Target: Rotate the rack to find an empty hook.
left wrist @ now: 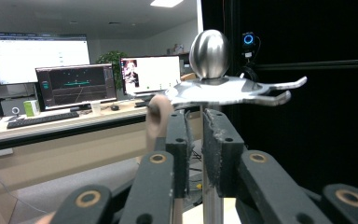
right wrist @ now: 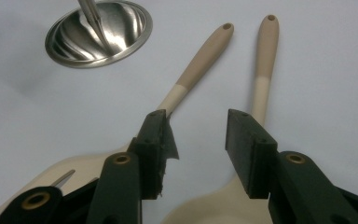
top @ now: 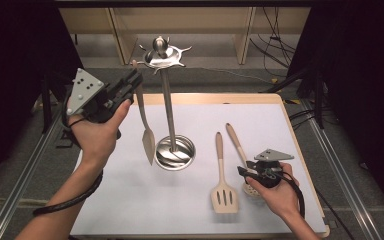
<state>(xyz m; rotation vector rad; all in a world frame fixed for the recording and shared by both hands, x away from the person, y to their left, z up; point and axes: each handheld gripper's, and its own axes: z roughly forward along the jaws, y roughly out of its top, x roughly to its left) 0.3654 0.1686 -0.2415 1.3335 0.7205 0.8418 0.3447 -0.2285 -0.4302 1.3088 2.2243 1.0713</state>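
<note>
A: What is the biggest thing here?
B: The bench (top: 130,200), with a white top and a pale wooden edge. On it stands a steel utensil stand (top: 167,100): a round dished base (right wrist: 98,32), a thin upright pole, and a hooked crown with a ball knob (left wrist: 209,53) at the top.

A: And the utensils?
B: A solid spatula (top: 146,125) hangs blade down just left of the pole, its handle end (left wrist: 159,116) up beside the crown's hooks. A slotted spatula (top: 222,185) lies flat right of the base, with a slotted spoon (top: 237,145) just beside it on the right, handles pointing away from the person.

A: The left gripper (top: 132,82)?
B: Raised high at the left. Its jaws are nearly closed and clamp the hanging spatula's handle near the top. In the left gripper view the pole stands just behind them.

A: The right gripper (right wrist: 198,140)?
B: Low over the bench at the right, above the head of the slotted spoon. Its jaws stand apart and hold nothing; the spoon's handle runs out from under the right-hand jaw.
</note>
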